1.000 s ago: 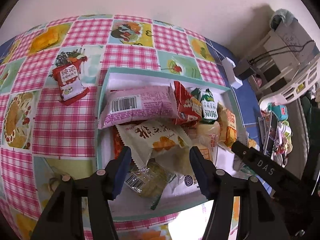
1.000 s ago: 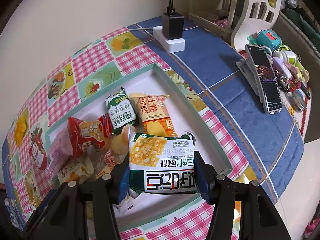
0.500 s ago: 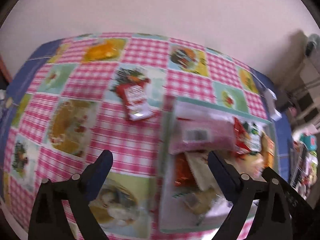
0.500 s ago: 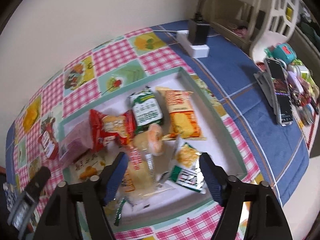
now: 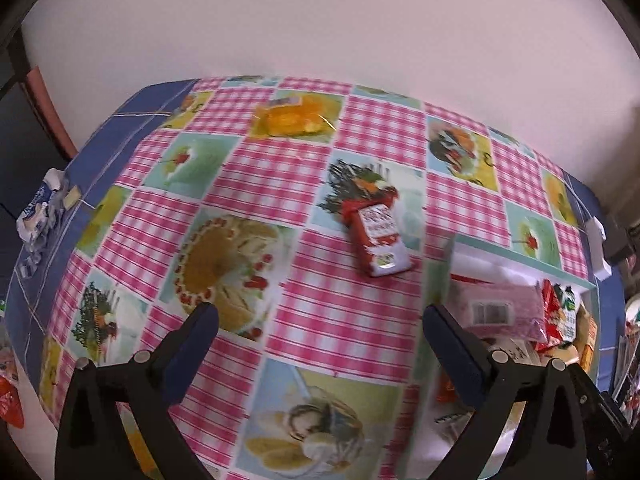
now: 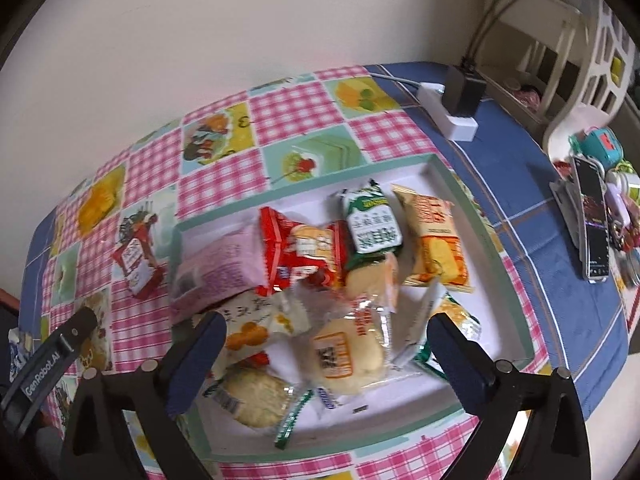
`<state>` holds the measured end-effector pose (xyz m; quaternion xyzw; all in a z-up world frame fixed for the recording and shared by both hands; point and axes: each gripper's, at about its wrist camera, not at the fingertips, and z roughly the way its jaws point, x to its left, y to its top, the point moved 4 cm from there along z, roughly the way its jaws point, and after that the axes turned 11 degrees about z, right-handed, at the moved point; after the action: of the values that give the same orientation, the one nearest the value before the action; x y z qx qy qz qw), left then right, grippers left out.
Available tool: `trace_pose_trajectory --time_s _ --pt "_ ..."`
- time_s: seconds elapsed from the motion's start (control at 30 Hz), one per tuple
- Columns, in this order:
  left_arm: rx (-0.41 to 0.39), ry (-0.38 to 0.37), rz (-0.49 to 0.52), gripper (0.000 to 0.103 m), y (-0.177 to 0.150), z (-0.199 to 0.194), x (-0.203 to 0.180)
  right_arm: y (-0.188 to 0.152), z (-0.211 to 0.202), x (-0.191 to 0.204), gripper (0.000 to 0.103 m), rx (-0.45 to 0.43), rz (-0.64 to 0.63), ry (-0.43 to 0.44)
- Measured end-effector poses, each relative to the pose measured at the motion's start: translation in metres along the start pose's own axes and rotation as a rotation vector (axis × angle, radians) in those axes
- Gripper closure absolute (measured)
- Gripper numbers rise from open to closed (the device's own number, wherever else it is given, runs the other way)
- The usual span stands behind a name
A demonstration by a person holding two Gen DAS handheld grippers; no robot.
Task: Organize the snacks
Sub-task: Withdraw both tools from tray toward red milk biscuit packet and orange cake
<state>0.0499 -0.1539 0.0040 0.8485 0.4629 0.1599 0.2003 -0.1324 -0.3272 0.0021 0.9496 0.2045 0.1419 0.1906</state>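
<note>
My left gripper [image 5: 320,314] hangs over the checked tablecloth, left of the tray [image 5: 520,258]. Its jaws are opening wide and nothing is between them. A red snack packet [image 5: 378,240] lies alone on the cloth just beyond it. My right gripper [image 6: 326,324] hovers above the white tray [image 6: 304,190], its jaws also opening and gripping nothing. Under it are a bun packet [image 6: 348,356], a pink packet [image 6: 224,264], a red packet [image 6: 304,248], a green packet [image 6: 372,224], an orange packet [image 6: 438,240] and a green-and-yellow packet [image 6: 456,320].
A wall runs along the far table edge. On the blue cloth to the right are a power strip with a charger [image 6: 456,108], a phone [image 6: 592,220] and small trinkets. A crumpled wrapper [image 5: 38,216] lies at the left edge.
The right gripper let go of the green-and-yellow packet, which now lies in the tray. Both jaws spread wide. The left gripper swung left from over the tray to the bare cloth.
</note>
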Motion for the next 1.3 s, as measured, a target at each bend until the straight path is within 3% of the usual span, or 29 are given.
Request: trace_pose_trajectory --time_s 0.33,0.43,0.73,1.07,1.3 --pt "-0.001 0.077 -0.095 0.001 0.004 -0.006 0.044 -0.014 -0.003 0.040 0.000 -0.004 -0.077 0.047" --pt "0.014 0.119 -0.111 0.001 0.004 -0.006 0.058 -0.020 -0.004 0.055 0.000 -0.006 -0.108 0.064" --pt "0.101 0.146 -0.205 0.001 -0.007 0.009 0.117 -0.040 0.000 0.099 0.000 0.021 -0.180 0.119" --pt "0.204 0.126 -0.311 0.001 -0.037 0.041 0.157 -0.059 0.014 0.144 0.000 0.059 -0.248 0.159" --pt "0.189 0.101 -0.305 0.001 -0.031 0.056 0.161 -0.057 0.029 0.158 0.000 0.059 -0.270 0.157"
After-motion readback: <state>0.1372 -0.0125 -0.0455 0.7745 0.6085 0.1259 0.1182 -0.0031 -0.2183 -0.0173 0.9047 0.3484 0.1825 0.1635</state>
